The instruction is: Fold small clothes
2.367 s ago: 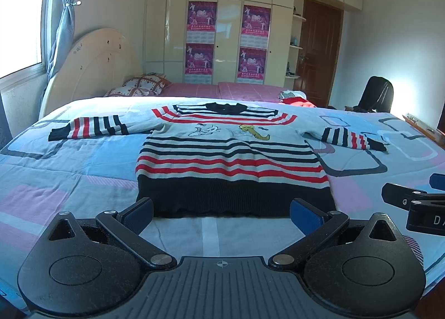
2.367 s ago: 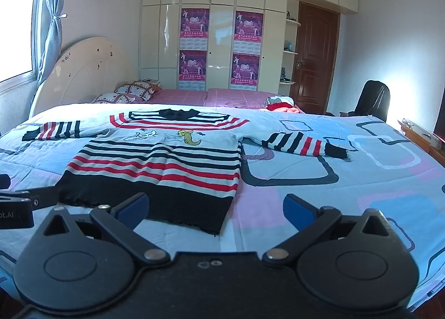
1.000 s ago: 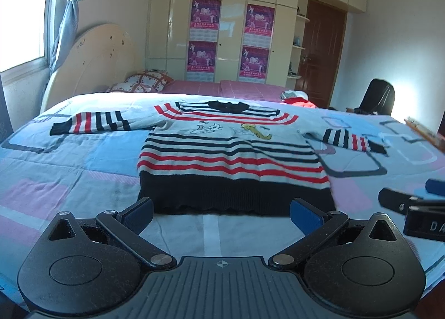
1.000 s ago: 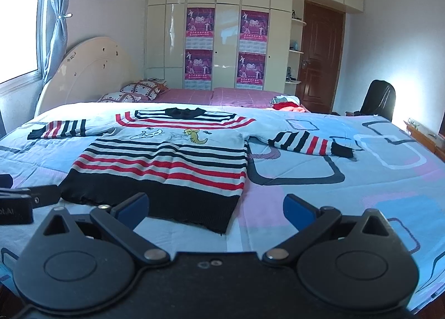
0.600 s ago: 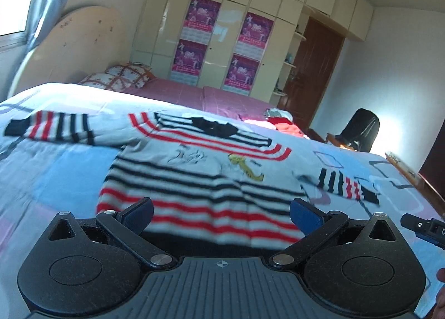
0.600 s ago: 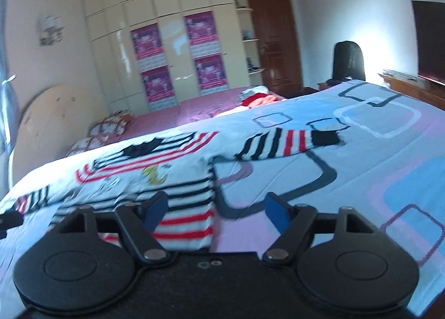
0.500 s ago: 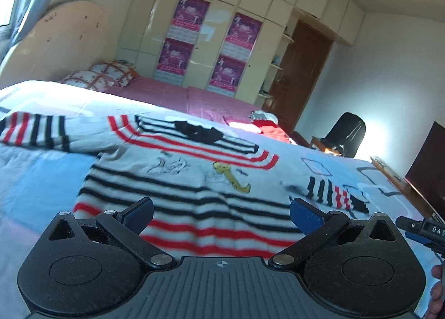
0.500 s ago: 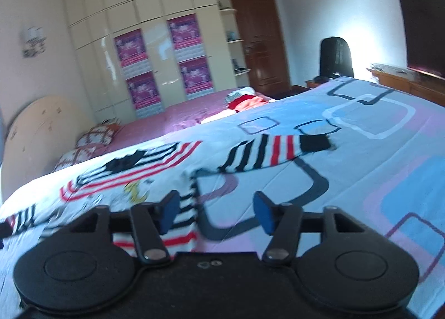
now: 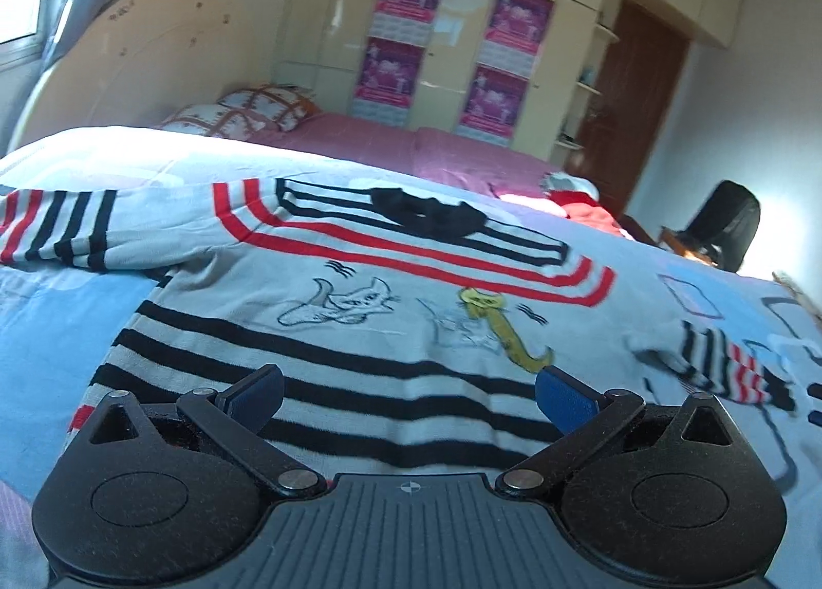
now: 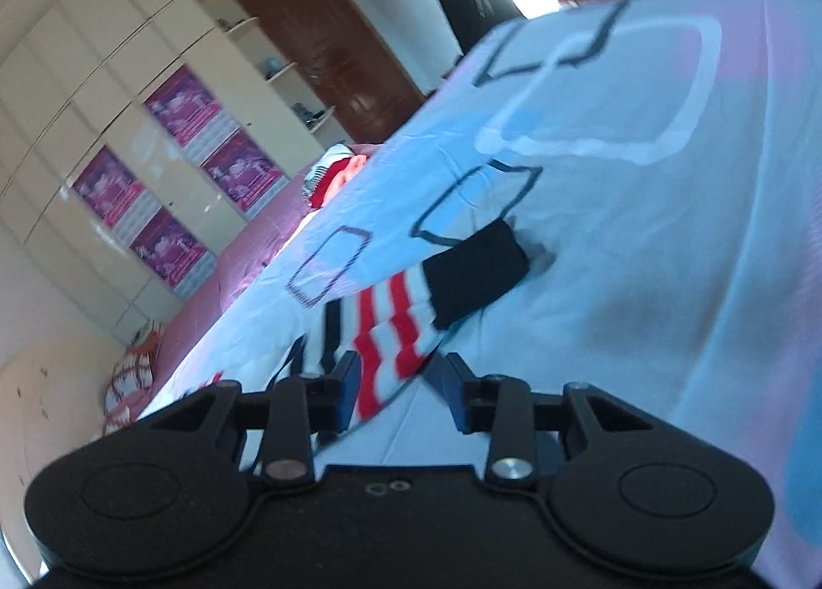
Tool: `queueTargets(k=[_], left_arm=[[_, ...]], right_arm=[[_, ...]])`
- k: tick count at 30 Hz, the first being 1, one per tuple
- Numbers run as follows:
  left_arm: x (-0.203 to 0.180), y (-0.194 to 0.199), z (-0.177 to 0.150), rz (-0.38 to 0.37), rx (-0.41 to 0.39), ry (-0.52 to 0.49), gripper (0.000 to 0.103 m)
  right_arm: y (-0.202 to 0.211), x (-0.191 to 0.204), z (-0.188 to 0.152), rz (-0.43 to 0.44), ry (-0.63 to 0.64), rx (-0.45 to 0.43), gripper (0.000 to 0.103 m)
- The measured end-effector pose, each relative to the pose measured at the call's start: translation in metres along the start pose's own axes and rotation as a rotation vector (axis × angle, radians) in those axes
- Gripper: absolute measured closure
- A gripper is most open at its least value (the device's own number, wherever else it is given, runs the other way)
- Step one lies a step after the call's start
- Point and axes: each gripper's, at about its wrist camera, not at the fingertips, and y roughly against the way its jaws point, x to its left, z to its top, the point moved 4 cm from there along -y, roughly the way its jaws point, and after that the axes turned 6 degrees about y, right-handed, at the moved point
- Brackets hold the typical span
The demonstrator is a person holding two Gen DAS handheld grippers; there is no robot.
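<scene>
A small striped sweater (image 9: 370, 311) with red, black and grey bands and cartoon figures lies flat on the bed, sleeves spread out. My left gripper (image 9: 408, 391) is open and hovers over the sweater's lower body. My right gripper (image 10: 395, 383) is tilted, with its jaws partly closed around the right sleeve (image 10: 411, 311) near its black cuff (image 10: 475, 273). The sleeve lies between the fingers; I cannot tell whether they pinch it. That sleeve also shows in the left wrist view (image 9: 719, 363).
The bed (image 9: 51, 311) has a blue and pink patterned cover. Pillows (image 9: 246, 108) and a headboard (image 9: 154, 54) are at the far left. Red clothing (image 9: 585, 208) lies at the far edge. A black chair (image 9: 729, 224) and a brown door (image 9: 637, 100) are at the right.
Both grippers moved forward over the bed. The left one came over the sweater's body. The right one swung right, tilted, and narrowed its jaws around the right sleeve.
</scene>
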Motion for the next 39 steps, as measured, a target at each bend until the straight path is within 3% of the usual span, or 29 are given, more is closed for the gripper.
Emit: queueTargets(k=[5,11,13,14,15,19,22,25,30,34,39], left_arm=[[-0.007,-0.034,0.0,0.108,0.024,0.008,0.0],[-0.017,-0.049,-0.001,0.139,0.037,0.016,0.0],[-0.018,-0.052,0.001,0.138,0.044,0.007,0.0],[-0.018,-0.053,0.002,0.139,0.046,0.006,0.0],[-0.016,-0.054,0.003,0.14,0.046,0.008,0.0],[-0.004,-0.054,0.013,0.136,0.029,0.017,0.0],[0.014,-0.051,0.021,0.128,0.014,0.028,0.0],[0.037,-0.053,0.027,0.12,0.01,0.037,0.0],[0.083,-0.055,0.038,0.121,0.001,0.042,0.0],[0.126,-0.049,0.051,0.171,-0.019,0.027,0.0],[0.186,-0.04,0.064,0.225,-0.007,0.048,0.0]], right_arm=[[-0.057,-0.035,0.01,-0.013,-0.159,0.046,0.067],[-0.078,-0.043,0.011,0.004,-0.207,0.027,0.071],[-0.083,-0.044,0.015,0.002,-0.219,0.021,0.078],[-0.085,-0.046,0.017,-0.002,-0.221,0.02,0.084],[-0.087,-0.047,0.018,-0.016,-0.212,0.02,0.096],[-0.088,-0.039,0.023,-0.055,-0.122,0.008,0.096],[-0.076,-0.022,0.031,-0.093,-0.041,-0.049,0.096],[-0.057,0.016,0.039,-0.087,0.081,-0.102,0.096],[-0.03,0.127,0.026,0.057,0.315,-0.159,0.096],[-0.021,0.219,-0.022,0.198,0.46,-0.124,0.096],[-0.038,0.307,-0.107,0.332,0.605,0.014,0.096]])
